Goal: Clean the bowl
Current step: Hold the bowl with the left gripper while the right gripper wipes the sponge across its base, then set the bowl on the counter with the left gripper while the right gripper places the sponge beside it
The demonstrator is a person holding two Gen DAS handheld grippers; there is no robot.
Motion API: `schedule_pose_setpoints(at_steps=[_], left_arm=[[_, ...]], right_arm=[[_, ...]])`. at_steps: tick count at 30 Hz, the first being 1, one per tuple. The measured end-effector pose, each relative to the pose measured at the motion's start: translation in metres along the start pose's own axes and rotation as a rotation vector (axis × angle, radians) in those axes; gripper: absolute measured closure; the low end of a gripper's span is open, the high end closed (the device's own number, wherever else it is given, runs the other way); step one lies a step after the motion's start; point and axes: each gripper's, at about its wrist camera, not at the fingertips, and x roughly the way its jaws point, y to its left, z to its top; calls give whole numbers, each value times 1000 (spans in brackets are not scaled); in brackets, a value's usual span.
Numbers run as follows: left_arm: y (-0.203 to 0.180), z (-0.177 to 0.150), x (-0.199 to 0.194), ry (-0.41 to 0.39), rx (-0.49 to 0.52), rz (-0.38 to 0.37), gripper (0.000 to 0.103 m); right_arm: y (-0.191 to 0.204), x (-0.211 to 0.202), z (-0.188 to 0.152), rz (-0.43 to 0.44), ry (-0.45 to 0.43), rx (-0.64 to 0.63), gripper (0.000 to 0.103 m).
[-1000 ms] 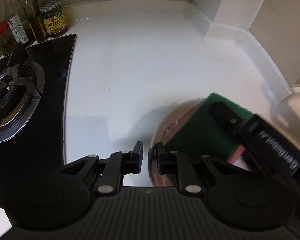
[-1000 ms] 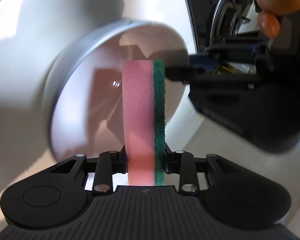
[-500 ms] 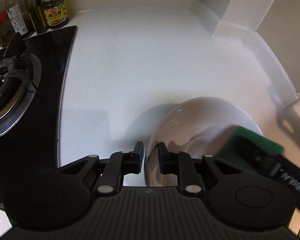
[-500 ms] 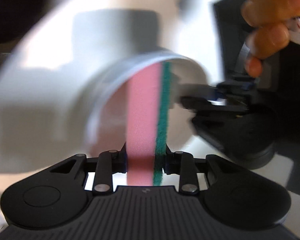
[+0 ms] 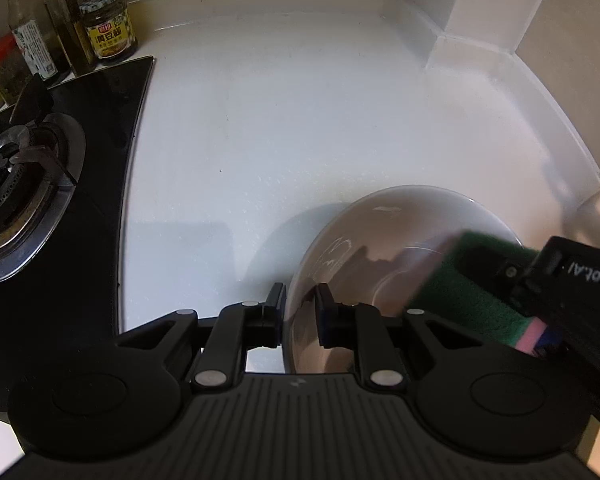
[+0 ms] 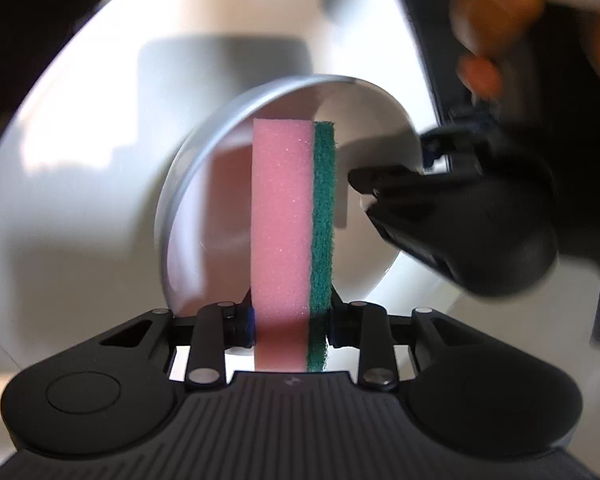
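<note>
While sponge [image 6: 292, 240] scrubs bowl [image 5: 384, 216]: slip risk.
Left gripper [image 5: 300, 312] pinches the rim; right gripper [image 6: 290, 326] clamps the sponge; hard strokes could dislodge the bowl.

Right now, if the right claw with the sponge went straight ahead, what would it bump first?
Probably the inside of the bowl: the sponge in the right claw points into it. Contact is unclear.

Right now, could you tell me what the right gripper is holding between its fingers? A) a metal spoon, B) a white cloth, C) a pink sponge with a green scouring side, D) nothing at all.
C: the right gripper is clamped on the pink-and-green sponge, which reaches into the bowl whose rim the left gripper pinches.
</note>
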Motion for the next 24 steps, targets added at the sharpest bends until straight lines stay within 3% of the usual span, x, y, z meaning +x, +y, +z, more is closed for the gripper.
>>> schedule_pose_setpoints(at_steps=[4,8,12,14,16,17,19,22,24], left_arm=[[-2,-1,2,-6,2,11,80],[-2,-2,4,-10,1,13,77],[0,-2,5,-2,-16,6,78],[5,-2,5,7,-54,-16,81],[11,-1,4,21,-99,-41,84],[13,-1,1,18,-119,-55,85],[9,0,-6,-7,-91,-27,85],[4,-1,-21,-57,-69,4,87],[-2,-1,-40,-134,-46,35,87]], right_arm=[[-16,-6,-2,146,-62,24,77],[-34,-13,-14,276,-157,132,77],[-51,-31,-48,395,-341,427,77],[-48,-42,-69,424,-426,646,77],[-37,-51,-100,419,-507,964,76],[-29,-52,-105,415,-503,1068,76],[-17,-56,-104,387,-442,1396,77],[36,-32,-153,299,-407,1807,77],[64,-23,-173,226,-362,2061,77]])
